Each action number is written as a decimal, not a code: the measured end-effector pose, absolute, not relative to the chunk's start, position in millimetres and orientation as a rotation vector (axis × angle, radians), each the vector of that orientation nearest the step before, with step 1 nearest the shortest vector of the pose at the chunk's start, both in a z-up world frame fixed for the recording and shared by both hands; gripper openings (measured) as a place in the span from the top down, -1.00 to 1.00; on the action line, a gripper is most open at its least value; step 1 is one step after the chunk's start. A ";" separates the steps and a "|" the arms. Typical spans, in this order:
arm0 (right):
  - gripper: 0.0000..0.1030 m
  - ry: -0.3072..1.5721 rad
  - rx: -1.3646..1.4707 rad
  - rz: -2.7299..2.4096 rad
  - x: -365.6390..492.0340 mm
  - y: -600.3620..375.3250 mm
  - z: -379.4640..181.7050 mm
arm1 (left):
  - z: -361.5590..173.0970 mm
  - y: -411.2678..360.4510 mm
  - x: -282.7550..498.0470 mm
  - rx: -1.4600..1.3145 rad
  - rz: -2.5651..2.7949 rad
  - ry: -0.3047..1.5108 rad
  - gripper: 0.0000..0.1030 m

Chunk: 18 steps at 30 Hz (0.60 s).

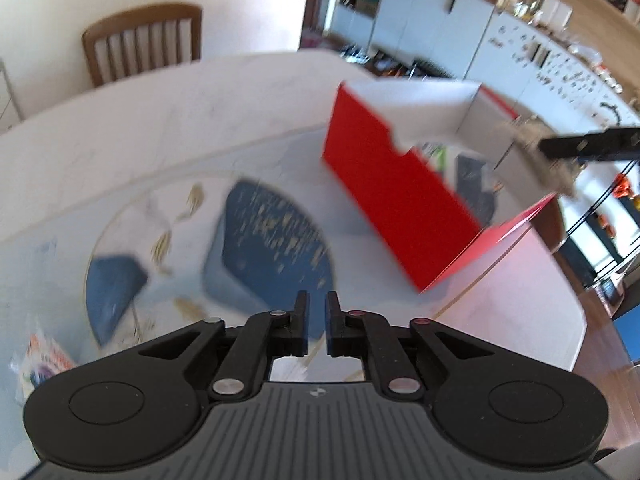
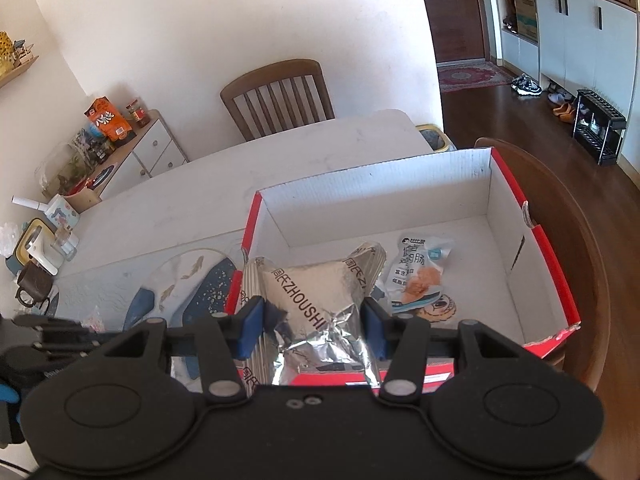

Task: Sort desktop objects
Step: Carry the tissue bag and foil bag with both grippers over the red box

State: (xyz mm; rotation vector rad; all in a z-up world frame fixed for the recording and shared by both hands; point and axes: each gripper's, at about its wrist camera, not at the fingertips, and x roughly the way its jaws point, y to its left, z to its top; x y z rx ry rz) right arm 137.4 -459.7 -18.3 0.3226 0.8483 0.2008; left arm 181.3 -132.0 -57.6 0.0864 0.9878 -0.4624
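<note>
Right gripper (image 2: 314, 322) is clamping a silver foil packet (image 2: 320, 308) over the red box's (image 2: 554, 280) near wall.
Left gripper (image 1: 318, 322), nearly closed and holding nothing, is hanging above the blue-patterned mat (image 1: 276, 236).

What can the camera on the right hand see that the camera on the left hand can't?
Only the right wrist view shows the inside of the red box clearly: a sausage snack packet lying on its floor, and the silver foil packet squeezed in the right tool above the box's near wall.

Only the left wrist view shows the left tool, nearly shut with nothing in it, over the blue-patterned table mat.

Both show the red box, the wooden chair and the white table.
</note>
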 end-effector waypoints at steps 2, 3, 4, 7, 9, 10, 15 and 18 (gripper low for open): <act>0.00 0.852 0.321 0.204 138.7 -459.9 -18.9 | -68.5 -128.4 180.8 0.098 -0.442 1.016 0.38; 0.00 0.854 0.320 0.206 139.6 -460.2 -19.0 | -73.4 -126.5 180.1 0.104 -0.432 1.024 0.17; 0.00 0.855 0.316 0.208 140.0 -460.2 -19.2 | -76.5 -125.2 179.5 0.108 -0.427 1.028 -0.30; 0.00 0.857 0.311 0.212 142.3 -460.6 -19.0 | -86.1 -119.9 178.2 0.101 -0.422 1.049 -0.38; -0.01 0.860 0.310 0.213 143.3 -461.6 -19.4 | -94.1 -120.3 179.5 0.113 -0.410 1.065 -0.38; -0.01 0.860 0.308 0.214 143.4 -461.2 -19.4 | -98.7 -120.7 180.1 0.123 -0.404 1.072 -0.38; -0.01 0.873 0.303 0.219 146.2 -462.1 -23.1 | -119.6 -122.1 180.8 0.136 -0.378 1.109 -0.38; -0.01 0.878 0.298 0.223 147.6 -462.6 -24.1 | -124.5 -122.8 178.8 0.141 -0.371 1.114 -0.38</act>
